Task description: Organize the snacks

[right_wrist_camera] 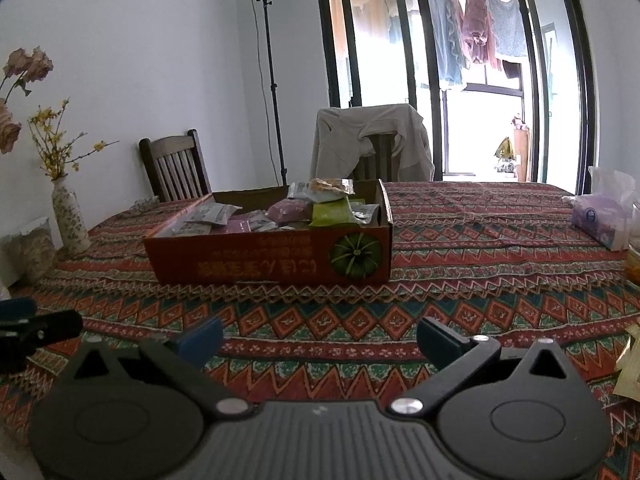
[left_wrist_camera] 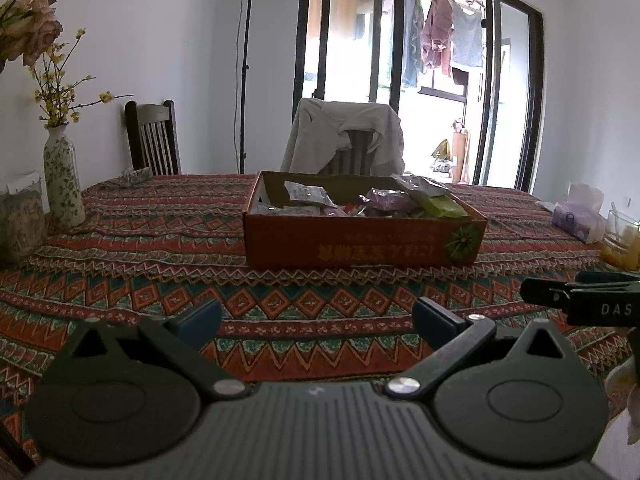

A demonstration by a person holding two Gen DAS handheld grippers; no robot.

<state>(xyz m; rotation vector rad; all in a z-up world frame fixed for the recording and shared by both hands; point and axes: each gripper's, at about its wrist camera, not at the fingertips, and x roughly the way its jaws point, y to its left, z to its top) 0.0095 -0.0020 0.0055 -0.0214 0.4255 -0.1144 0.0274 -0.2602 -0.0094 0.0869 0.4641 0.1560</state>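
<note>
An orange cardboard box (left_wrist_camera: 360, 246) (right_wrist_camera: 276, 260) with a pumpkin print stands on the patterned tablecloth, well ahead of both grippers. Several snack packets (left_wrist_camera: 384, 200) (right_wrist_camera: 320, 208) lie piled inside it: purple, green and silvery ones. My left gripper (left_wrist_camera: 316, 316) hovers low over the near part of the table, open and holding nothing. My right gripper (right_wrist_camera: 320, 338) stands open beside it, also holding nothing. The right gripper's black tip shows at the right edge of the left wrist view, and the left gripper's tip at the left edge of the right wrist view.
A flowered vase (left_wrist_camera: 62, 184) (right_wrist_camera: 70, 216) and a jar (left_wrist_camera: 22, 220) stand at the table's left edge. A tissue pack (left_wrist_camera: 576, 216) (right_wrist_camera: 600, 220) and a glass container (left_wrist_camera: 622, 240) sit at the right. Two chairs (left_wrist_camera: 154, 140) (right_wrist_camera: 372, 148) stand behind the table, one draped with a garment.
</note>
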